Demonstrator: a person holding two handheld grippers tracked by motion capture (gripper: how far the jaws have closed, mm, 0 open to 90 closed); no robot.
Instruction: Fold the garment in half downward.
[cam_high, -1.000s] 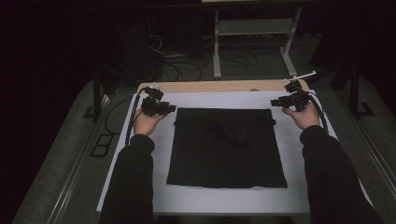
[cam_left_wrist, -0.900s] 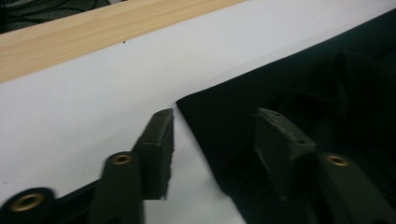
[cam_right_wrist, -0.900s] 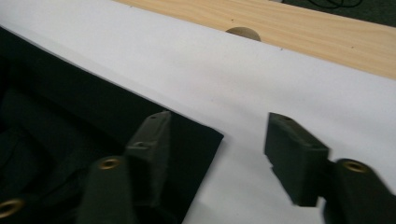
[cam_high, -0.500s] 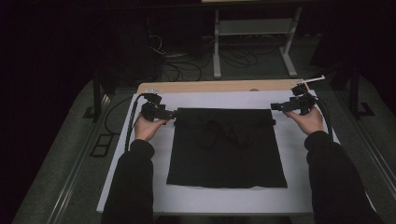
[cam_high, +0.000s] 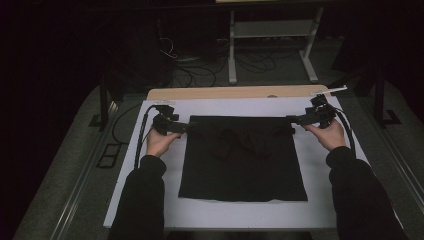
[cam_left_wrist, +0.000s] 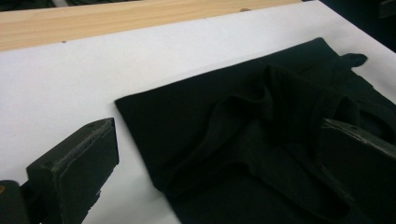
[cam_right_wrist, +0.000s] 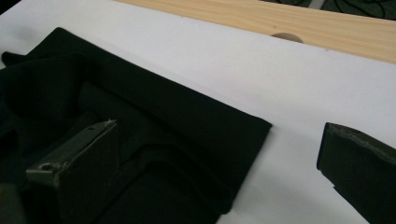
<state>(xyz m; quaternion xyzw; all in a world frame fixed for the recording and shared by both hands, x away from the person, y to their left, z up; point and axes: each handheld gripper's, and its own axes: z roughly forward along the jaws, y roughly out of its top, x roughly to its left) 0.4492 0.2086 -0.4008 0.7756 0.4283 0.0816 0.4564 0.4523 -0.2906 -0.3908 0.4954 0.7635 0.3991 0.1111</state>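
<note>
A flat black cloth garment (cam_high: 243, 157) lies spread on the white sheet (cam_high: 320, 210) covering the table; its far edge carries rumpled folds and a cord loop. The left gripper (cam_high: 189, 128) and right gripper (cam_high: 292, 120) point inward at the far corners, jaws spread wide, straddling each corner; the garment's seams are lost in the dimness.

Left gripper (cam_high: 191, 127) and right gripper (cam_high: 291, 119), jaws wide apart
</note>
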